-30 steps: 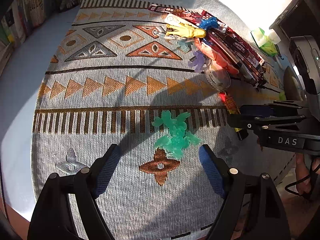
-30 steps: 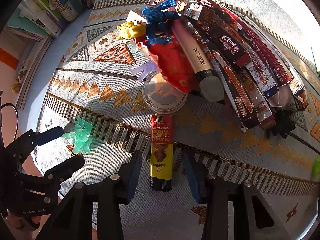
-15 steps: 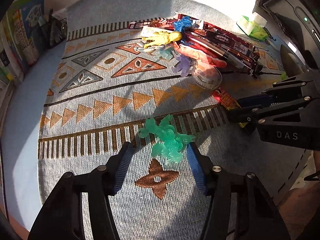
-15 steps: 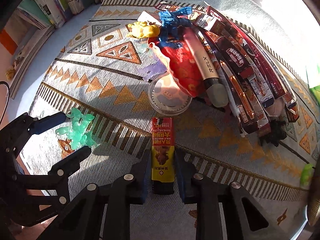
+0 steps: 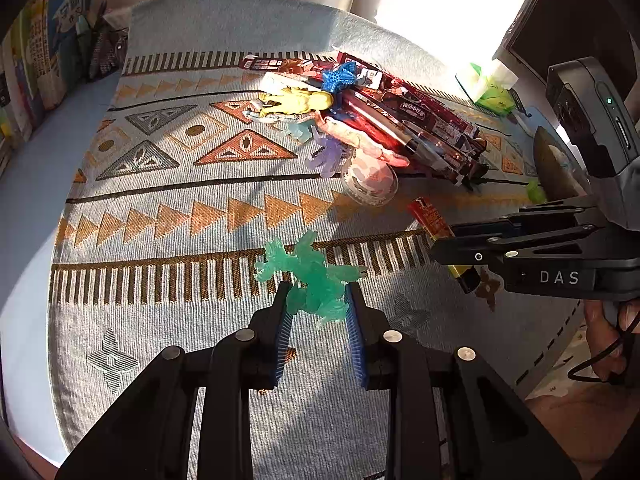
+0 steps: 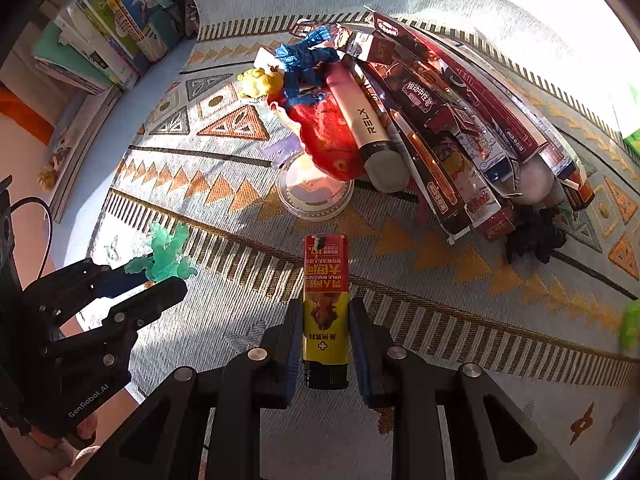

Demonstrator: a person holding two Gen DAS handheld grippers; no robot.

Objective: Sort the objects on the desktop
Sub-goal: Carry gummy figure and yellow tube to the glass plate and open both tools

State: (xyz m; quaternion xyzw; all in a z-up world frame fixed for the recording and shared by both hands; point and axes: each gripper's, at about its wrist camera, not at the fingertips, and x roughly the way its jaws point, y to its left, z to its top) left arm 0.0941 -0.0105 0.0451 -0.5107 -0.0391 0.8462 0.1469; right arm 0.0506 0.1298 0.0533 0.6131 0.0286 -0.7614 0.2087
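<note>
My left gripper (image 5: 318, 300) is shut on a translucent green toy figure (image 5: 314, 276) and holds it above the patterned mat (image 5: 168, 216); the figure also shows in the right wrist view (image 6: 166, 254). My right gripper (image 6: 324, 312) is shut on a red and yellow lighter (image 6: 325, 304), which also shows in the left wrist view (image 5: 434, 222). Behind lies a heap: a yellow figure (image 5: 298, 102), a blue figure (image 5: 340, 76), a purple figure (image 5: 326, 156), a round clear lid (image 6: 316, 192), a RELX vape (image 6: 366, 128) and several red snack packets (image 6: 460, 120).
Books (image 6: 116, 40) stand stacked at the mat's left edge. A green tissue pack (image 5: 492, 92) and a dark monitor (image 5: 572, 20) sit at the far right. A black toy (image 6: 532, 234) lies at the right end of the heap.
Both grippers have closed fully on their objects and lifted: the left with the green figure, the right with the lighter.
</note>
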